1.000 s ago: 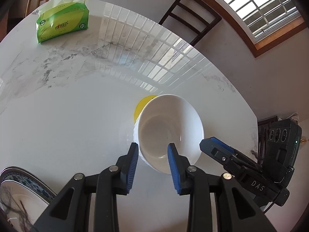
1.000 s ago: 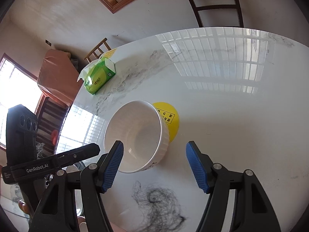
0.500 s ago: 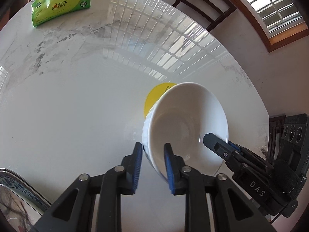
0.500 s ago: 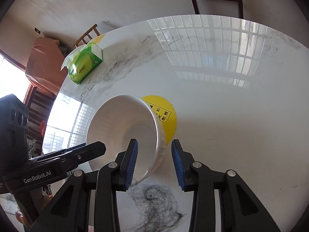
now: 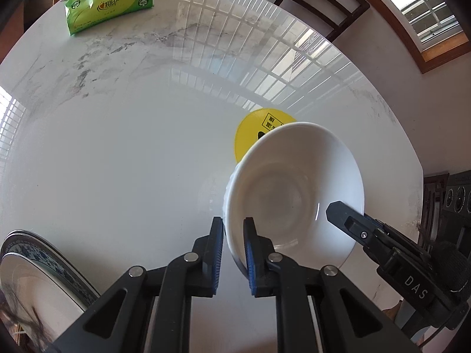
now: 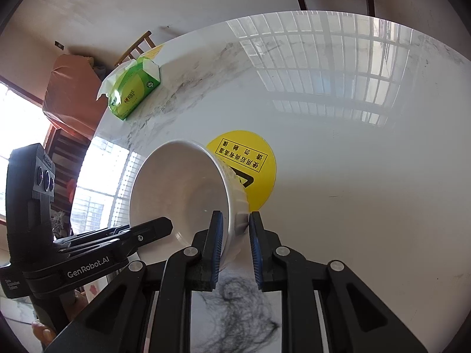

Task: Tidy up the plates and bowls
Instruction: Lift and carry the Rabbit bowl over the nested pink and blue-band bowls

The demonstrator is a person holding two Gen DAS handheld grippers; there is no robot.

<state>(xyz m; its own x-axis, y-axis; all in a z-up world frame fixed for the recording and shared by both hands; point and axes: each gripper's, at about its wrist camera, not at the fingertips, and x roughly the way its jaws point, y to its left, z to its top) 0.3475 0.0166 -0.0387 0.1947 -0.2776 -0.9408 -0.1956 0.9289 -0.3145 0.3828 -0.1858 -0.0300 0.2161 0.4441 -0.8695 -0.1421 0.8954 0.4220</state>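
Left wrist view showed the left gripper point(image 5: 232, 250) with its jaws pinching the near rim of the white bowl point(image 5: 294, 194), one pad outside the wall and one inside; the bowl hung tilted above the table point(image 5: 117, 147), over a yellow sticker point(image 5: 253, 129). Right wrist view showed the right gripper point(image 6: 234, 244) with its jaws clamped on the opposite rim; two grips on opposite sides likely steadied a smooth, heavy bowl for carrying; a blue-patterned plate point(image 5: 38, 261) lay at the table's near left edge, perhaps the stacking spot; a green tissue pack point(image 5: 109, 3) sat well apart.
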